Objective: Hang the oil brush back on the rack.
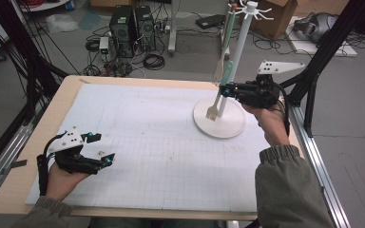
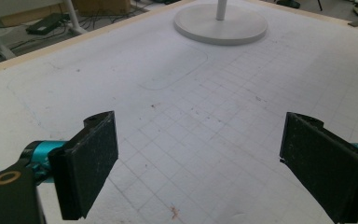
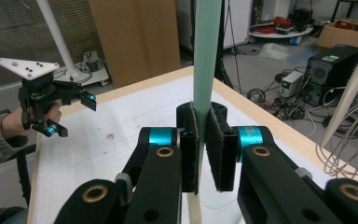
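Spatula [image 3: 207, 56] handle clamped btwn right gripper [image 3: 204, 144] fingers (upright).

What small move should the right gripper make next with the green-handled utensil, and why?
Probably keep raising it. The right gripper is shut on the green-handled utensil, whose upper end reaches toward the hooks at the top of the white rack, while its forked end hangs just above the rack's base. Whether it hangs from a hook cannot be told. The left gripper stands open, apart.

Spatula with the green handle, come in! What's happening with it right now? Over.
Right gripper shut on the spatula, held upright beside the white stand. Left gripper open, holding nothing, low over the mat. Nothing in the way.
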Tool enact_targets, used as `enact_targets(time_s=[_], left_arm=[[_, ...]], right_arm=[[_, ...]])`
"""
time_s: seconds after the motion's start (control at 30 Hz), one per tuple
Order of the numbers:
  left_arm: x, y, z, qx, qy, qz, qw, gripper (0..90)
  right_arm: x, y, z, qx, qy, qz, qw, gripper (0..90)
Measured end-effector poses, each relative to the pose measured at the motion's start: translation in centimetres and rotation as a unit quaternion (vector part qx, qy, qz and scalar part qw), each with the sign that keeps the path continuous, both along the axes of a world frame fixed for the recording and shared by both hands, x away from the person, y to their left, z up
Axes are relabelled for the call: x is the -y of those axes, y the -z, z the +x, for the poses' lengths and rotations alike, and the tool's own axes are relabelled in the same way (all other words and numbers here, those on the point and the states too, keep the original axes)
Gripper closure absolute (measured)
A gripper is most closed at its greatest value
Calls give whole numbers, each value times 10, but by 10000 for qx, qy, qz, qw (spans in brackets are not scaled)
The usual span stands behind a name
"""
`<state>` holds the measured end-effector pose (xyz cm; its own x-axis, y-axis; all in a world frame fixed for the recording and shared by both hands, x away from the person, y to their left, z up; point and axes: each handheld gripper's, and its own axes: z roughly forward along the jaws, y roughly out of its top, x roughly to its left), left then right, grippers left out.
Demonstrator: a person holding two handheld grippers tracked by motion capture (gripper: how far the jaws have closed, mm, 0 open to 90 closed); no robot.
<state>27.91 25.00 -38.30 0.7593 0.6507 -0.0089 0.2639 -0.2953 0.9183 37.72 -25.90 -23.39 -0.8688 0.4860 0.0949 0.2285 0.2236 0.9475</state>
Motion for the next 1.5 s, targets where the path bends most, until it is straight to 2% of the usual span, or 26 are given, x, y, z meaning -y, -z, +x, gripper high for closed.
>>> enact_targets(time_s=[0.97, 1.5], left_arm=[[-7, 1, -1, 17, -146, -3, 9999, 79], [-9, 1, -2, 43, -192, -33, 9998, 61]], right_arm=[[5, -49, 26, 153, 251, -58, 9995, 842], [14, -69, 42, 67, 481, -97, 9988, 842]])
